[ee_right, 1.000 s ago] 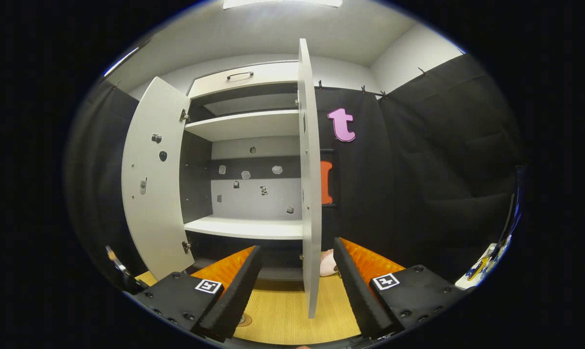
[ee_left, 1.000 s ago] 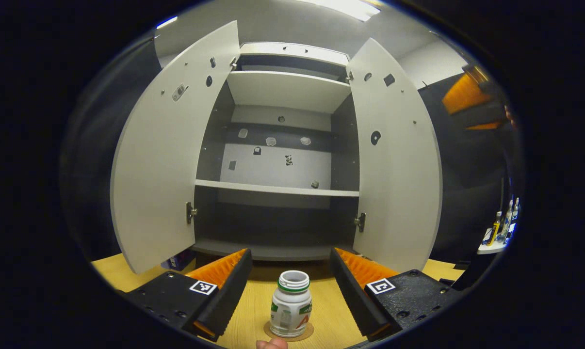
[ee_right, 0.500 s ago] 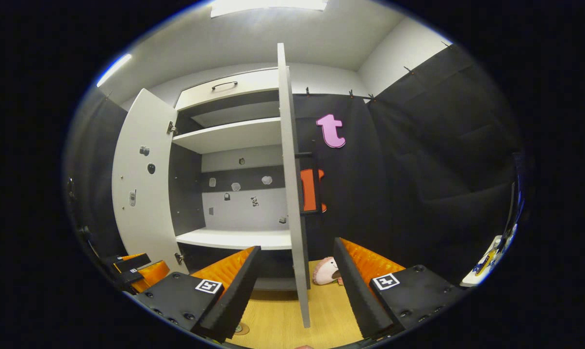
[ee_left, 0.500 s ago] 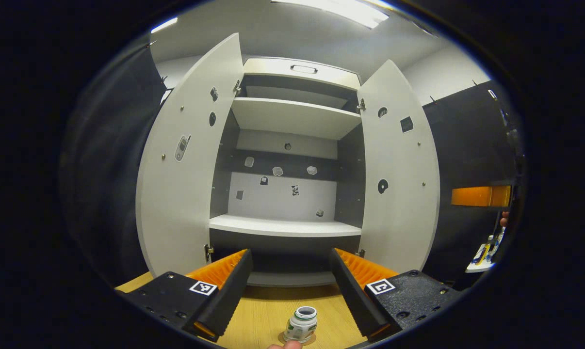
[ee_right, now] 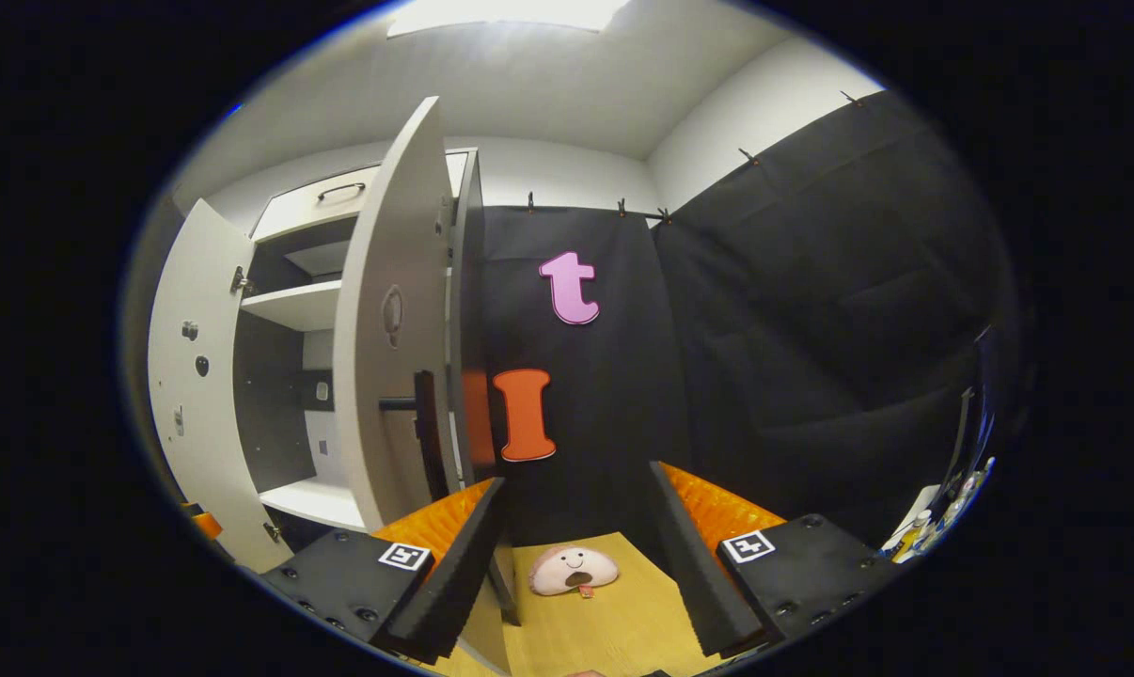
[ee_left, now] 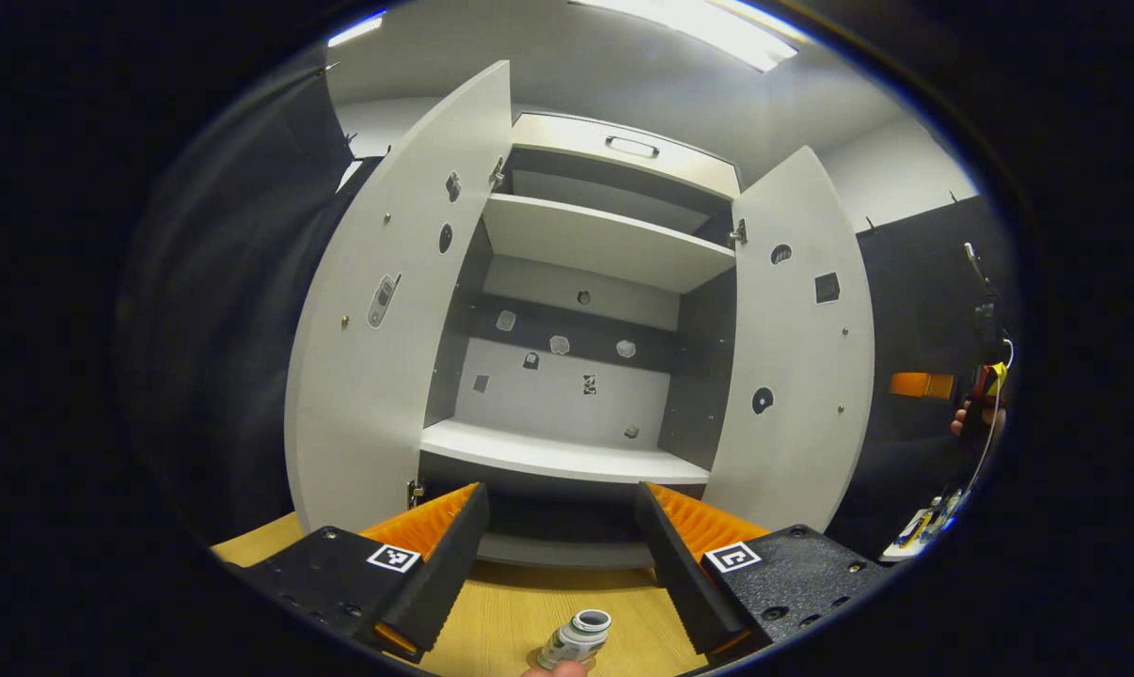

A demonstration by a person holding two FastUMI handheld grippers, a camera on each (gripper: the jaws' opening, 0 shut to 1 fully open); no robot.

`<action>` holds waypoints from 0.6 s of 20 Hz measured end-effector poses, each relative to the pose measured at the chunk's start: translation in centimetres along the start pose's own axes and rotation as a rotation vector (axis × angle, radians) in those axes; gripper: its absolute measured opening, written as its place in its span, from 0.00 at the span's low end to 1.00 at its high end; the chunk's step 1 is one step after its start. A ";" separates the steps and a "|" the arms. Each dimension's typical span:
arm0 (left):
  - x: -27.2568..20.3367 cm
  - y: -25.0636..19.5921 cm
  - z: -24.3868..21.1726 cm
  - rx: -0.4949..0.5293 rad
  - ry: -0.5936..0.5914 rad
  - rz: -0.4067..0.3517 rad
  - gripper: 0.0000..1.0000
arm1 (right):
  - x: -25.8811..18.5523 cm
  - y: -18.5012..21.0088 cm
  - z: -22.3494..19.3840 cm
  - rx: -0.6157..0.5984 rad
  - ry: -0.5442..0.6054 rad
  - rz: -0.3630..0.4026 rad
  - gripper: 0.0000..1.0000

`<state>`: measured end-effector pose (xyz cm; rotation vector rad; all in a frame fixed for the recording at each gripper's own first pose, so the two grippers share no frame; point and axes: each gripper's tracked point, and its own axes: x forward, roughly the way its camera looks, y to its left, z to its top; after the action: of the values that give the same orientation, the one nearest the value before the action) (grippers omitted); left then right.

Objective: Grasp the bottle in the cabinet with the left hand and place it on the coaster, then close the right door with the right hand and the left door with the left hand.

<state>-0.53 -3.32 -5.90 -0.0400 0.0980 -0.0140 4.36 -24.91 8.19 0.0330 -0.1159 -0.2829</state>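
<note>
Wooden table: nearest to us in the left gripper view; the bottle stands on it just below our left gripper, which has drawn back and up over the last second, so the bottle now sits smaller and lower at the edge of view
Coaster: barely visible under the bottle now; a second ago we saw the bottle standing on it, so we judge the placing step done
Left gripper: jaws spread wide, nothing between them, bottle released
Right gripper: jaws also spread, empty; we have swung it round to the outer side of the right door, whose edge faced us a second ago
Plush toy: lies on the table between the right gripper's fingers, beyond them, not part of the job
Right door: standing open; its dark handle now faces us, just left of our fingers, so we judge the push to close it is next
Left door: wide open, untouched, waits its turn
Cabinet: farthest; shelves bare
</note>
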 end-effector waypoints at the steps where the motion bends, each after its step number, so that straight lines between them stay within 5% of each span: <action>1: 0.1 0.3 0.1 0.002 -0.004 0.010 0.95 | 0.9 -0.2 0.0 0.004 0.010 -0.001 0.97; 4: 0.1 0.6 0.5 0.005 -0.016 0.018 0.95 | 2.6 0.6 -0.2 0.008 0.016 0.017 0.97; 5: 0.2 0.5 0.7 0.011 -0.020 0.007 0.95 | 2.8 1.2 -0.4 0.009 0.010 0.027 0.90; 8: 0.4 1.0 1.0 0.020 -0.034 0.005 0.95 | 3.1 2.8 -2.0 -0.026 0.039 0.052 0.97; 11: 0.2 1.5 0.7 0.009 -0.030 0.004 0.95 | 3.5 2.9 -2.5 -0.093 0.030 0.024 0.85; 12: 0.2 1.8 0.5 0.009 -0.024 0.005 0.95 | 3.3 3.0 -2.5 -0.103 0.022 0.017 0.93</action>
<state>-0.22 -1.51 -5.52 -0.0307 0.0736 -0.0093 8.68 -22.89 6.24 -0.0669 -0.0791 -0.2711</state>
